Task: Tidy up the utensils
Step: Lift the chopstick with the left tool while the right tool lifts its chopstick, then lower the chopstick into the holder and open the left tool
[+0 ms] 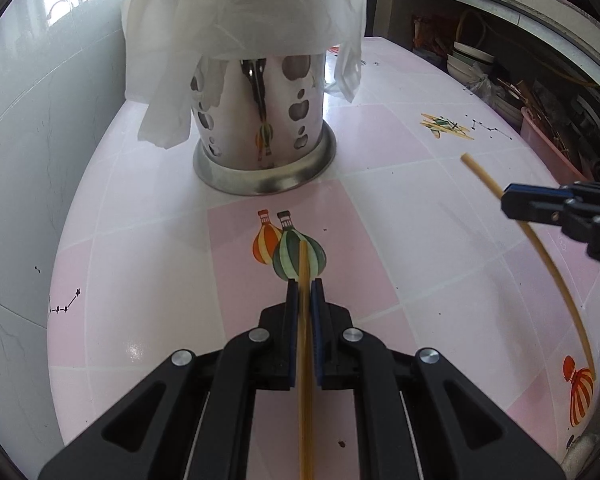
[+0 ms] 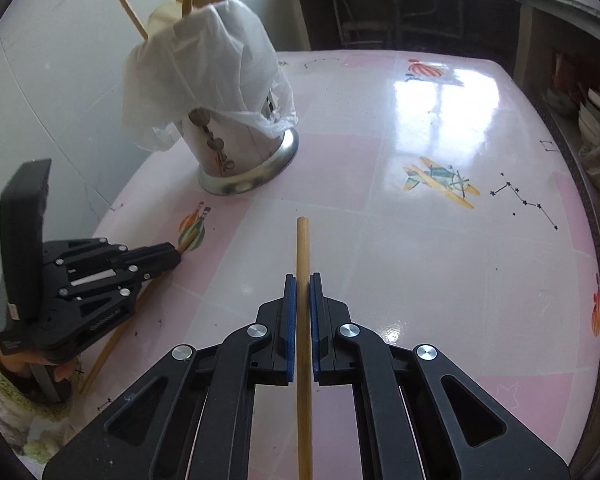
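Left gripper [image 1: 305, 286] fills the bottom of its own view, jaws drawn in on a chopstick [image 1: 304, 320]. Stick is thin, pale yellow-tan, straight, plain and unmarked. It runs lengthwise between the blue pads, tip poking out over a balloon print on the table [image 1: 400, 208].

Right gripper [image 2: 303, 280] likewise, jaws narrow and clamped on a second chopstick [image 2: 303, 248]. Same colour, round, blunt square-cut end out front, lifted clear of the table. No earlier frame to compare.

Holder [image 1: 260, 136]: shiny steel cup with apple-shaped cutouts and a flared base, standing upright at the far side of the table near the wall. White plastic bag [image 1: 240, 12] draped over its top. From the right wrist view, several more sticks [image 2: 126, 6] jut up out of the bag, leaning apart.

Table is glossy, pink and white squares, printed with balloons, a plane, star lines.

Person's hand [image 2: 40, 360], fuzzy green-white sleeve, holds the left gripper.
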